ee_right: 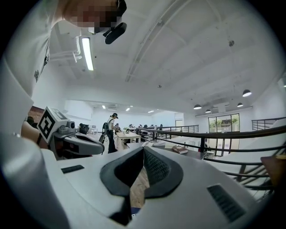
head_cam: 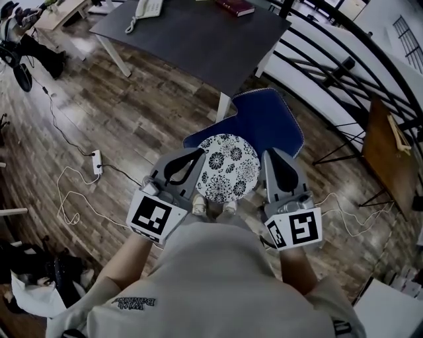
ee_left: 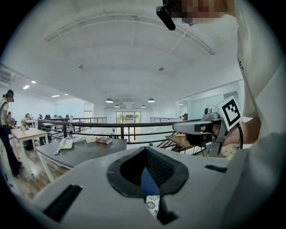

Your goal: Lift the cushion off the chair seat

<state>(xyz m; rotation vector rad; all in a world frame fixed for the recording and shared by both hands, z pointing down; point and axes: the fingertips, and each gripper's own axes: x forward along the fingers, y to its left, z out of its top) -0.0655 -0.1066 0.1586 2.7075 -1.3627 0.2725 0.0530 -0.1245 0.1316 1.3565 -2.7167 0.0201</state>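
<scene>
A round white cushion (head_cam: 228, 168) with a dark flower pattern lies on the seat of a blue chair (head_cam: 264, 122), directly below me. My left gripper (head_cam: 197, 153) hangs beside the cushion's left edge, jaws shut and empty. At the cushion's right edge my right gripper (head_cam: 271, 156) is likewise shut with nothing in it. In the left gripper view a sliver of the cushion (ee_left: 152, 205) and blue chair (ee_left: 149, 181) shows under the closed left gripper (ee_left: 144, 150). The right gripper (ee_right: 143, 150) shows wood floor through its gap.
A dark grey table (head_cam: 192, 39) with a white phone (head_cam: 147, 8) and a book (head_cam: 234, 6) stands just beyond the chair. A black railing (head_cam: 344, 66) runs at the right. A power strip (head_cam: 97, 162) and cables lie on the wood floor at the left.
</scene>
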